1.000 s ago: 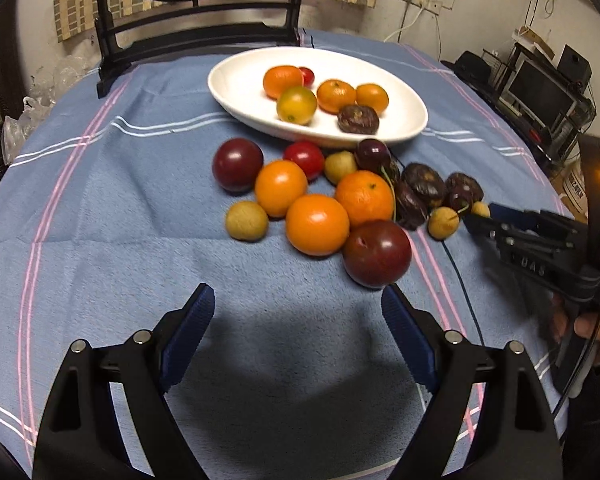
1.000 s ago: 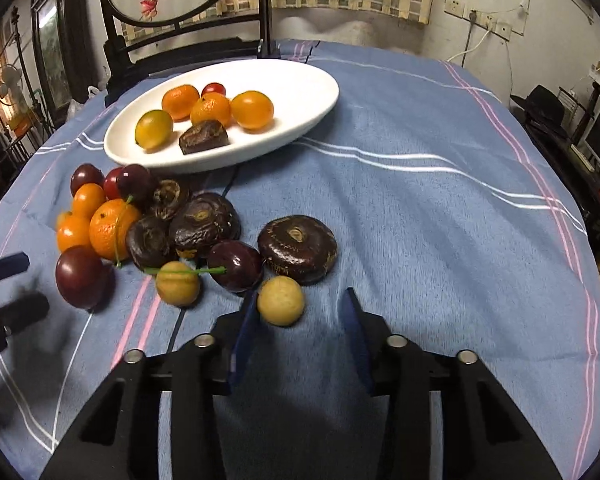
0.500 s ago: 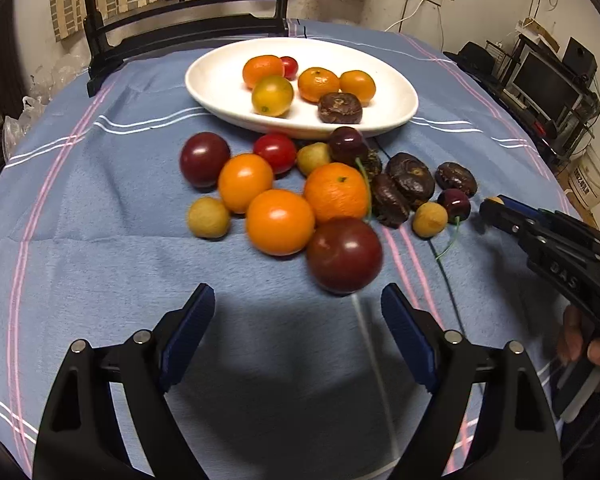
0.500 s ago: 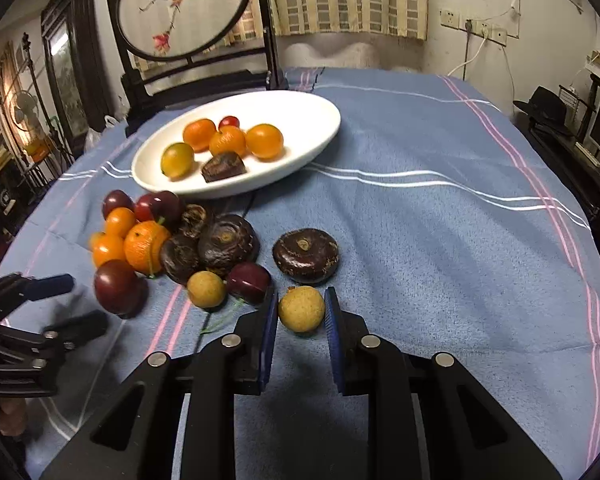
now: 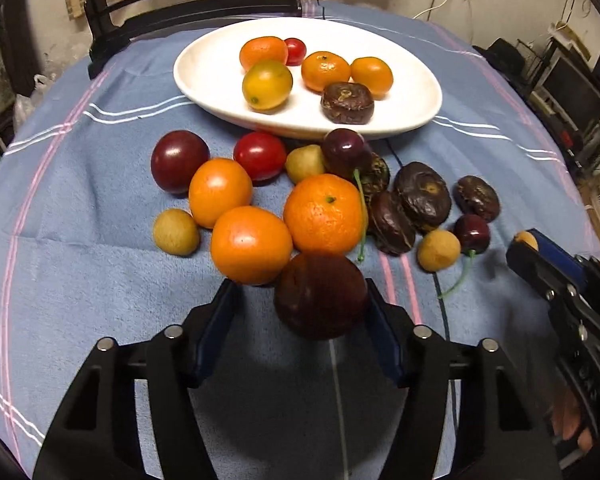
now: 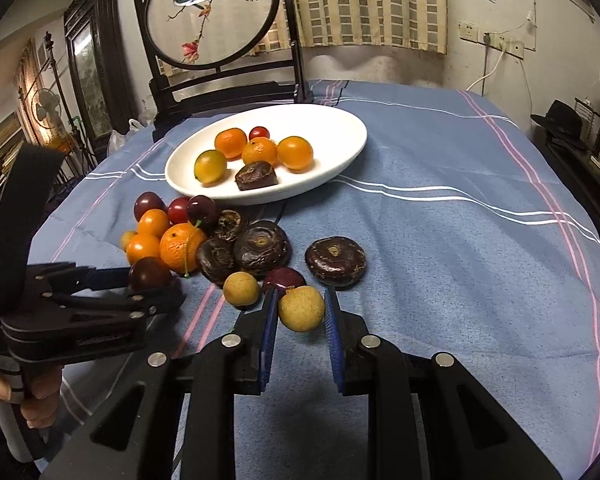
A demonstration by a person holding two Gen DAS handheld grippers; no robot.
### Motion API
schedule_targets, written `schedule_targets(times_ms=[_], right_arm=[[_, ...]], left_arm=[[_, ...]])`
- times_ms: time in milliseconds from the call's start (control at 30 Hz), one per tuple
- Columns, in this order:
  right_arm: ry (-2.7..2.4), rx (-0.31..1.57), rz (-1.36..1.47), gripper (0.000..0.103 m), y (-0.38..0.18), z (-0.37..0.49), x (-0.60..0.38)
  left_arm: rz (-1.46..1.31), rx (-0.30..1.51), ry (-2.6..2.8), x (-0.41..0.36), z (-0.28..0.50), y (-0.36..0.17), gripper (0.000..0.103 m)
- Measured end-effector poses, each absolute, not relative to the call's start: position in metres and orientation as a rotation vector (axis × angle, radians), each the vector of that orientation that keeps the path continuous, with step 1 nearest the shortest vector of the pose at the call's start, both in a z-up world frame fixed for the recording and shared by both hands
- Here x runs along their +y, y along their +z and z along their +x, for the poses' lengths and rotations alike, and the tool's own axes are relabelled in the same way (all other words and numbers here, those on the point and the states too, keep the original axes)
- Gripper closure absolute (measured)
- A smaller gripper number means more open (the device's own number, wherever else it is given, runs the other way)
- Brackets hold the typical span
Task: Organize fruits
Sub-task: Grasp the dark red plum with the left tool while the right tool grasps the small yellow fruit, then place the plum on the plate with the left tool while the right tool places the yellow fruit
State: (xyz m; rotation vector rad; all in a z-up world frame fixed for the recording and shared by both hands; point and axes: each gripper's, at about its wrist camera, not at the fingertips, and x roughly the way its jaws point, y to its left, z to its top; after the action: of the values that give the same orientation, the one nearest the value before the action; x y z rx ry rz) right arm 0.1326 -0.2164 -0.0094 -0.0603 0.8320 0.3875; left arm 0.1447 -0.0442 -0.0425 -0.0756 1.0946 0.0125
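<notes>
Our left gripper (image 5: 300, 304) has just been closing, half open around the plum (image 5: 320, 294), its right finger touching it. Our right gripper (image 6: 300, 310) clamps the longan (image 6: 301, 308). Bare counter (image 6: 480, 280) lies right of the plate (image 6: 340, 136)

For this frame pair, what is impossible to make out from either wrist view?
- Left wrist view: whether the left gripper pads press the dark plum; the near pad looks clear of it, the fruit is blurred.
- Left wrist view: the right gripper is cut off by the edge; only a sliver of its longan shows.
- Right wrist view: the cherry sits half hidden behind the finger.
</notes>
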Motion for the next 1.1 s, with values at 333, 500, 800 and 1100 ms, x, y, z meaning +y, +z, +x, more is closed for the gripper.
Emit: schedule_targets(times_ms=[333, 500, 800, 1100], right_arm=[[0.377, 0.805, -0.066, 0.079, -0.007, 0.132, -0.218], [0.386, 0.798, -0.068, 0.079, -0.009, 0.132, -0.218], [0.460, 0.766, -0.067, 0.080, 0.001, 0.126, -0.201], [0.495, 0.711, -0.158, 0.080, 0.033, 0.143, -0.159]], left_arm=[[-0.003, 1.082, -0.064, -0.046, 0.120, -0.038, 0.064], [-0.028, 1.063, -0.102, -0.028, 0.101, -0.031, 0.064], [-0.023, 0.984, -0.137, 0.001, 0.095, -0.004, 0.064], [0.003, 0.924, -0.146, 0.011, 0.160, 0.026, 0.064]])
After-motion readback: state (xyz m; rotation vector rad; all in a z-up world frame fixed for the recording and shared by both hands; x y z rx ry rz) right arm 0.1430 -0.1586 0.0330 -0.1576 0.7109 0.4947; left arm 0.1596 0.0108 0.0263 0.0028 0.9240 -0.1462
